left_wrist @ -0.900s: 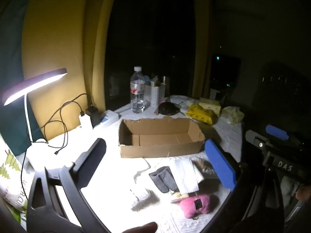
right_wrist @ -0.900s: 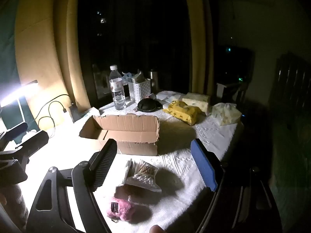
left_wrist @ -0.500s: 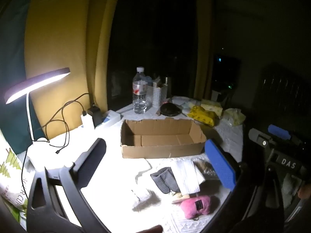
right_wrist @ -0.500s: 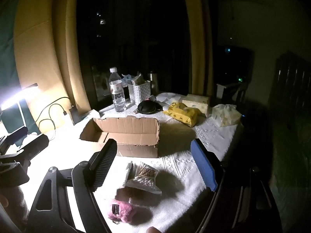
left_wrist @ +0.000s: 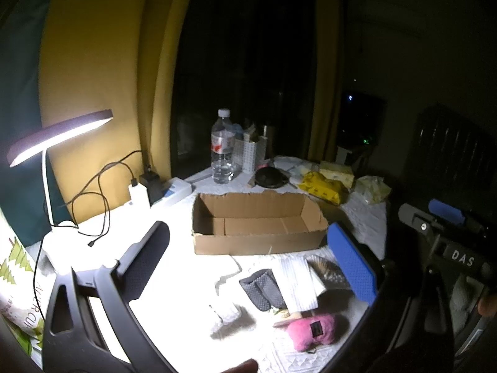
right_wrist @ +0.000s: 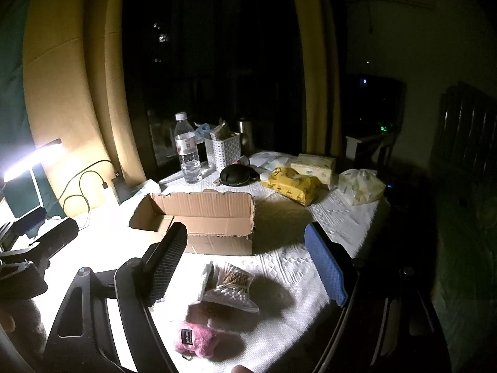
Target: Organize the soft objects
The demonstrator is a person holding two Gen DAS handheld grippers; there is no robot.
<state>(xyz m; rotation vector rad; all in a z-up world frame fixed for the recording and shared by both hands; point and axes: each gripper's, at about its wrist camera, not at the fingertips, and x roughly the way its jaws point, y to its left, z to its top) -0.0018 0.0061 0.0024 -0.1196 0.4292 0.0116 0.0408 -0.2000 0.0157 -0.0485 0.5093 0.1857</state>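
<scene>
The table (left_wrist: 174, 283), under a white textured cloth and lit hard by a desk lamp (left_wrist: 59, 133) off to the left gripper's left, carries everything. Ahead of both grippers sits an open, empty cardboard box (left_wrist: 257, 227), beyond their fingertips. The left gripper (left_wrist: 248, 258) hovers above the cloth with its jaws spread wide and nothing between them; the right gripper (right_wrist: 245, 258) hangs likewise, jaws wide apart and empty. Below and between the left gripper's fingers lie the soft things: a folded white cloth (left_wrist: 298, 283), a grey dotted pouch (left_wrist: 262, 284) just beside it, and nearer the camera a pink plush toy (left_wrist: 312, 329). Under the right gripper a clear packet of cotton swabs (right_wrist: 231, 289) lies just beyond the plush.
</scene>
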